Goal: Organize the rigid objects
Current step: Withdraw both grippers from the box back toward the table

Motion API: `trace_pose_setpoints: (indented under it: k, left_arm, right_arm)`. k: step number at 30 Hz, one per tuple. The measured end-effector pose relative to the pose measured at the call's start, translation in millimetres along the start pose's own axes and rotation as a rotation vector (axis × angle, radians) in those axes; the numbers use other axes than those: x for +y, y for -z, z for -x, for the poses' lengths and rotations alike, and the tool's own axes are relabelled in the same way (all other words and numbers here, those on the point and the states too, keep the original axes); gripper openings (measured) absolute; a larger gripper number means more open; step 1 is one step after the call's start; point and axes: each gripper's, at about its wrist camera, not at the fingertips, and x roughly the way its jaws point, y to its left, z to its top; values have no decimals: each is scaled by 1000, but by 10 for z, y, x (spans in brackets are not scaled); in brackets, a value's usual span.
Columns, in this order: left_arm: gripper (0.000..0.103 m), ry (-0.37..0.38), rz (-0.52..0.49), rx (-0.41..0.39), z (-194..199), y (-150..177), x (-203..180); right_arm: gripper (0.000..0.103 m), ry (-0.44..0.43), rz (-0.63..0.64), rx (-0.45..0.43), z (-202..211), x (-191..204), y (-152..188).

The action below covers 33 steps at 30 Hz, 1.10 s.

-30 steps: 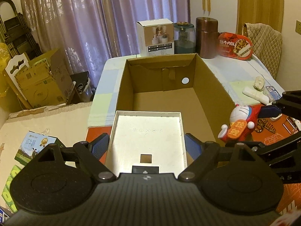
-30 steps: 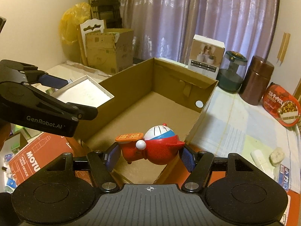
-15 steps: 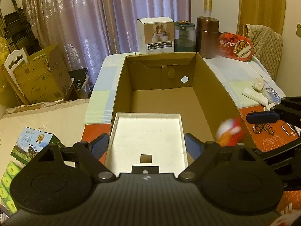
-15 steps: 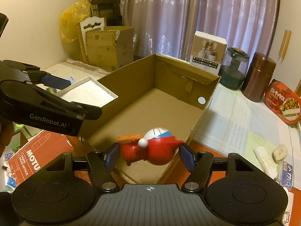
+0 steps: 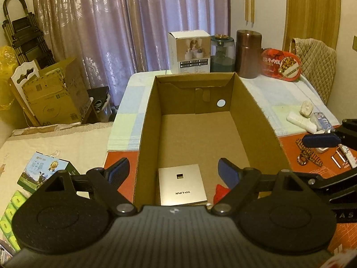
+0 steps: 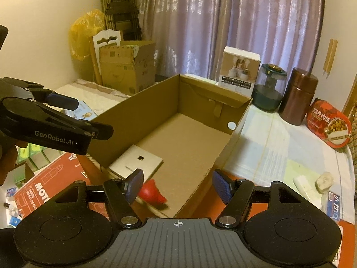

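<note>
Box: the open cardboard box (image 5: 256, 120) is standing on the tabletop (image 5: 279, 93) as the collecting bin, so both grippers are hovering over its near end.
Flat box: the silver flat box (image 5: 181, 184) is lying flat on the box floor at the near end, print side up; that is the stable way for a thin, stiff item to lie.
Toy: the red toy (image 6: 152, 193) is lying inside the box beside the flat box, partly hidden by the right gripper's finger.
Left gripper: the left gripper (image 5: 173, 174) is standing with its jaws wide apart and nothing between them, above the flat box.
Right gripper: the right gripper (image 6: 177, 185) is holding its jaws apart too, gripping nothing, with the toy showing below them.
Judgement: both items are appearing to be released into the box; remaining loose items on the tabletop are probably next.
Writing, flat box: "TP-LINK", reading upside down from the left wrist view.
Writing, left gripper: "GenRobot.AI" on its side, in the right wrist view.
Writing, red sheet: the red sheet (image 6: 48, 184) is showing "MOTU", cut off.
Writing, red tin: the red tin (image 5: 281, 64) is bearing Chinese characters, too small to read surely.
</note>
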Motion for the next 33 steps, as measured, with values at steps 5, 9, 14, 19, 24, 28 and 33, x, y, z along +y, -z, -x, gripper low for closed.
trace_pose_setpoints:
  k: [5, 9, 14, 19, 24, 28, 33]
  left_arm:
    - [84, 9, 7, -22, 179, -45, -72]
    - [84, 19, 6, -35, 313, -81, -158]
    - [84, 37, 7, -49, 479, -101, -312]
    - [84, 64, -2, -61, 615, -99, -505]
    - [84, 96, -17, -75, 722, -110, -746]
    - [84, 129, -26, -88, 780, -125, -958]
    - [84, 172, -33, -103, 851, -94, -1259]
  right_arm:
    - [66, 0, -18, -29, 192, 20, -20]
    - [66, 4, -33, -50, 370, 32, -22]
    - [66, 26, -67, -69, 603, -23, 22]
    - [66, 59, -107, -80, 840, -147, 124]
    - [66, 104, -148, -89, 1089, -325, 248]
    - [66, 143, -182, -97, 1288, -485, 383]
    - [67, 204, -226, -99, 1529, -687, 606]
